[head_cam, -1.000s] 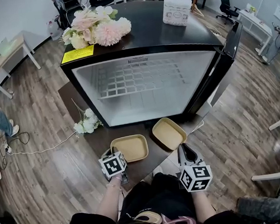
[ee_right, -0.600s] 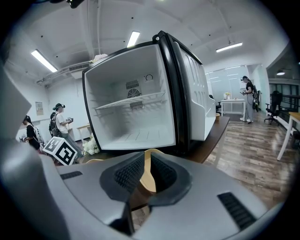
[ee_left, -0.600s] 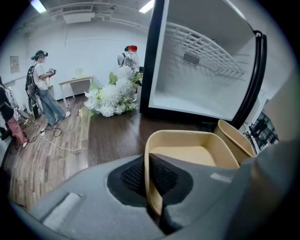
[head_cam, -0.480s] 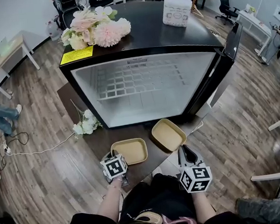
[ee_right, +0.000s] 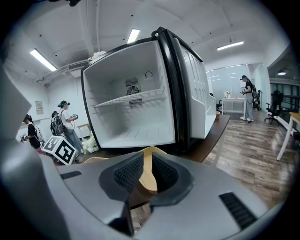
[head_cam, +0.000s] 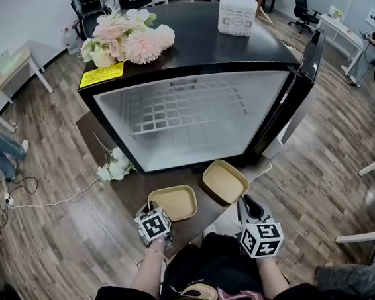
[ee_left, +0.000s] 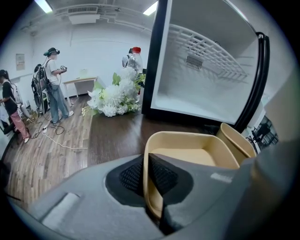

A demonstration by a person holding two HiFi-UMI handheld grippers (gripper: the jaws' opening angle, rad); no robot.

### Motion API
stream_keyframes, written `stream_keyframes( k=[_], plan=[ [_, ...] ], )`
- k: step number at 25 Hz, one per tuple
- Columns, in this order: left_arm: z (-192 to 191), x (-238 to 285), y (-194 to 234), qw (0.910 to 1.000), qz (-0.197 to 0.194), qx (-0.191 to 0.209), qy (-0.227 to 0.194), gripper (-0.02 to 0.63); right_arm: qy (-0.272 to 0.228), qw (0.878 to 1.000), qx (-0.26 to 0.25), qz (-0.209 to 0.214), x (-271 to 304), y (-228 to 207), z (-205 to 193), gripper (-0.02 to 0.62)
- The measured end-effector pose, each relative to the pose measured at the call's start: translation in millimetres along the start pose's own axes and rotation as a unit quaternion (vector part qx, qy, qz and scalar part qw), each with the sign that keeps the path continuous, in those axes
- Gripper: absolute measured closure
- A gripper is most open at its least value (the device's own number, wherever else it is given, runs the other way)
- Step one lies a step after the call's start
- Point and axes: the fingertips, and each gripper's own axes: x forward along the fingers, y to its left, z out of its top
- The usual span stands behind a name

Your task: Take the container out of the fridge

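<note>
Two shallow tan containers sit on the dark table in front of the open, empty fridge. My left gripper is shut on the near rim of the left container. The right container lies tilted toward the table's near right edge. Its rim stands between the pads of my right gripper, whose jaws are opening, with a thin gap showing beside the rim.
A white flower bunch lies on the table at the left. Pink flowers and a white box stand on the fridge top. The fridge door hangs open at the right. People stand at the far left.
Both grippers and both containers stay where they were. Only the person at the left edge of the room has shifted.
</note>
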Motion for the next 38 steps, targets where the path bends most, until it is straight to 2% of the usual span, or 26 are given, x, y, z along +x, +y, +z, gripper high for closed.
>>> stream_keyframes(
  k=[6, 8, 11, 14, 17, 20, 24, 28, 30, 38],
  plan=[
    [9.6, -6.3, -3.7, 0.9996, -0.013, -0.019, -0.018, 0.494, 0.003, 1.000, 0.004, 0.003, 1.0, 0.1, -1.3, 0.517],
    [15.7, -12.0, -4.5, 0.9992, -0.015, -0.020, -0.033, 0.486, 0.002, 1.000, 0.005, 0.005, 1.3, 1.0, -1.6, 0.509],
    [36.0, -31.5, -8.4, 0.9962, -0.015, -0.004, -0.085, 0.485, 0.001, 1.000, 0.008, 0.010, 2.5, 2.5, -1.4, 0.484],
    [54.5, -51.8, -21.4, 0.9910, -0.035, 0.016, -0.128, 0.485, -0.003, 1.000, 0.013, 0.013, 2.9, 3.8, 0.9, 0.469],
    [61.8, -71.4, -34.4, 0.9862, -0.065, 0.017, -0.152, 0.485, -0.007, 1.000, 0.013, 0.021, 1.5, 8.1, 2.0, 0.446],
    [72.6, -89.1, -54.0, 0.9771, -0.108, 0.025, -0.182, 0.485, -0.017, 0.999, 0.010, 0.032, 2.6, 12.5, 8.5, 0.439],
    [80.5, -108.7, -85.3, 0.9591, -0.181, 0.042, -0.214, 0.486, -0.023, 0.999, -0.002, 0.042, 1.4, 18.7, 13.0, 0.439],
    [86.1, -129.4, -113.4, 0.9347, -0.253, 0.052, -0.245, 0.489, -0.006, 0.998, -0.014, 0.062, 3.6, 29.5, 7.1, 0.436],
    [87.2, -138.0, -125.9, 0.9250, -0.275, 0.061, -0.255, 0.491, -0.008, 0.998, -0.018, 0.063, 2.6, 32.0, 6.5, 0.442],
    [76.0, -142.8, -156.4, 0.9150, -0.307, 0.088, -0.247, 0.508, -0.020, 0.998, -0.016, 0.062, 0.4, 36.2, 8.8, 0.540]
  ],
)
